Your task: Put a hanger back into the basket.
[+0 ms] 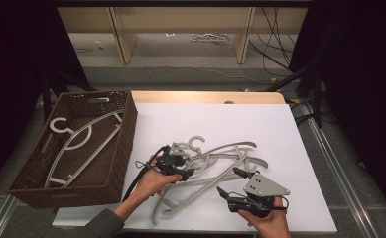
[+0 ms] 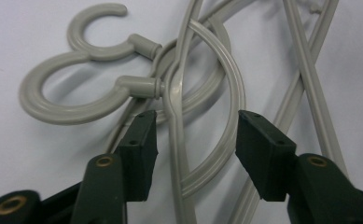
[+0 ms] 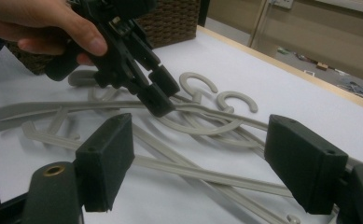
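**Left gripper astride a hanger neck, right gripper waiting open**

A white table carries the work, with a dark wicker basket set at its left edge. Inside the basket lie grey hangers, one hook showing pale against the weave.

On the table, just right of the basket, a tangle of grey plastic hangers lies in an overlapping pile, arms crossing and hooks clustered at the top of the heap. In the left gripper view two hooks sit side by side, their necks meeting the curved shoulders.

The left gripper is down on this pile, held in the person's left hand. Its jaws stand part-way apart around the upper bars of a hanger just below the hooks; bars lie between the pads, with gaps visible at both sides, so nothing is clamped.

The right gripper, in the right hand, is near the pile's lower right, jaws wide with nothing held; hanger bars lie beyond them.
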Action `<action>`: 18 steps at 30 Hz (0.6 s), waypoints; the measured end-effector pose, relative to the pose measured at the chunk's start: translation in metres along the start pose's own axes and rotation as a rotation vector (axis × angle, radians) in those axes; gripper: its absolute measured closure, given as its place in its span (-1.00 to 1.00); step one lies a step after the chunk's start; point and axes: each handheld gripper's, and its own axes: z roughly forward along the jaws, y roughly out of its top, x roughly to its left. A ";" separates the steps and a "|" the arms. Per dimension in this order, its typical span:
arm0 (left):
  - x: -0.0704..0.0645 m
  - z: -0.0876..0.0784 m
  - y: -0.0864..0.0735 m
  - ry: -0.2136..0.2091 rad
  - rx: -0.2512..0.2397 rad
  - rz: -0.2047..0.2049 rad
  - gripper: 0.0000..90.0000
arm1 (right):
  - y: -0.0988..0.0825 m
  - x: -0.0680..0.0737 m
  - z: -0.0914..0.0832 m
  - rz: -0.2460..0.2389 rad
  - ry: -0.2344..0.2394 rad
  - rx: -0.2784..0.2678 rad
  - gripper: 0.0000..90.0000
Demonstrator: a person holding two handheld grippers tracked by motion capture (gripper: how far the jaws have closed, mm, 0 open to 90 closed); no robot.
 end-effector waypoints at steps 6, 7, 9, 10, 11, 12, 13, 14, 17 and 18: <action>0.002 0.012 0.006 -0.019 0.037 -0.029 0.09 | 0.000 0.001 0.000 -0.005 0.002 0.002 -0.44; 0.002 0.013 0.007 -0.024 0.033 -0.040 0.10 | 0.000 0.001 0.001 -0.007 0.002 0.003 -0.44; 0.003 0.012 0.008 -0.037 0.034 -0.047 0.16 | 0.000 0.002 0.001 -0.010 0.006 0.004 -0.44; 0.004 0.011 0.010 -0.033 0.051 -0.039 0.20 | 0.000 0.002 0.001 -0.010 0.009 0.004 -0.44; 0.005 0.011 0.010 -0.047 0.050 -0.043 0.23 | 0.000 0.002 0.001 -0.014 0.009 0.006 -0.44; 0.006 0.011 0.011 -0.047 0.058 -0.037 0.27 | 0.000 0.002 0.001 -0.016 0.009 0.008 -0.44; 0.007 0.012 0.012 -0.046 0.054 -0.038 0.29 | 0.000 0.002 0.002 -0.016 0.010 0.009 -0.44; 0.011 0.012 0.013 -0.048 0.085 -0.027 0.30 | 0.001 0.002 0.002 -0.015 0.011 0.010 -0.44; 0.015 0.014 0.014 -0.081 0.079 -0.059 0.27 | 0.001 0.003 0.002 -0.020 0.014 0.012 -0.44; 0.016 0.014 0.014 -0.078 0.080 -0.069 0.25 | 0.001 0.003 0.002 -0.021 0.016 0.013 -0.44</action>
